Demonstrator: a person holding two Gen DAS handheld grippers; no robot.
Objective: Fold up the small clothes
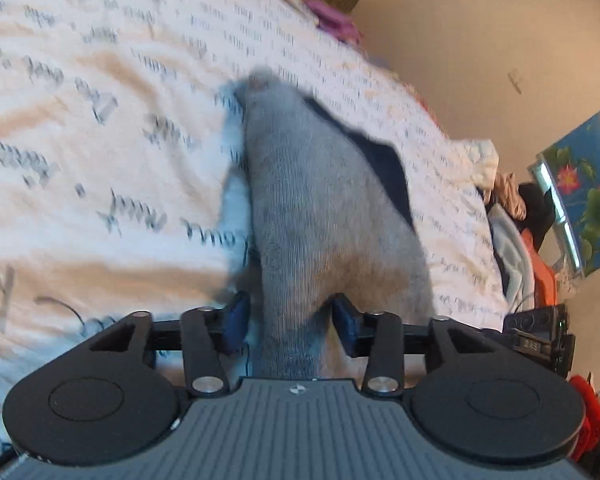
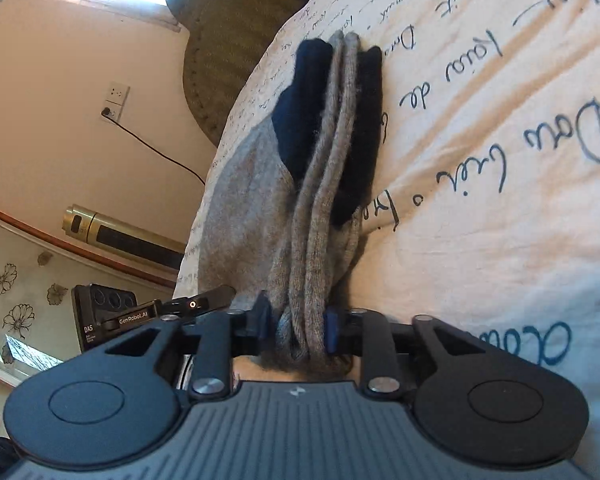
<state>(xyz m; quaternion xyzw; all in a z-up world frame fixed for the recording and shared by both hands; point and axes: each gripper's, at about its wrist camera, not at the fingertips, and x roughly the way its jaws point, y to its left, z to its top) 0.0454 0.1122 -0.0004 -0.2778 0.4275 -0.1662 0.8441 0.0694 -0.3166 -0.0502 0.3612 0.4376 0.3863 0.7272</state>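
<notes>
Script-printed bedsheet (image 2: 500, 240) beneath grey socks (image 2: 320, 216), pinched between both grippers' fingers (image 1: 236, 320).

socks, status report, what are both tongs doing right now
Left tongs shut on grey socks. Right tongs shut on bunched grey socks, navy toes showing. Socks over script-printed bedsheet. Nothing in the way.

1. the socks (image 1: 320, 208) lie stretched on the bed (image 1: 100, 120), between the two tongs.
2. left tongs (image 1: 292, 320) clamp one end.
3. right tongs (image 2: 298, 326) clamp the bunched other end.
</notes>
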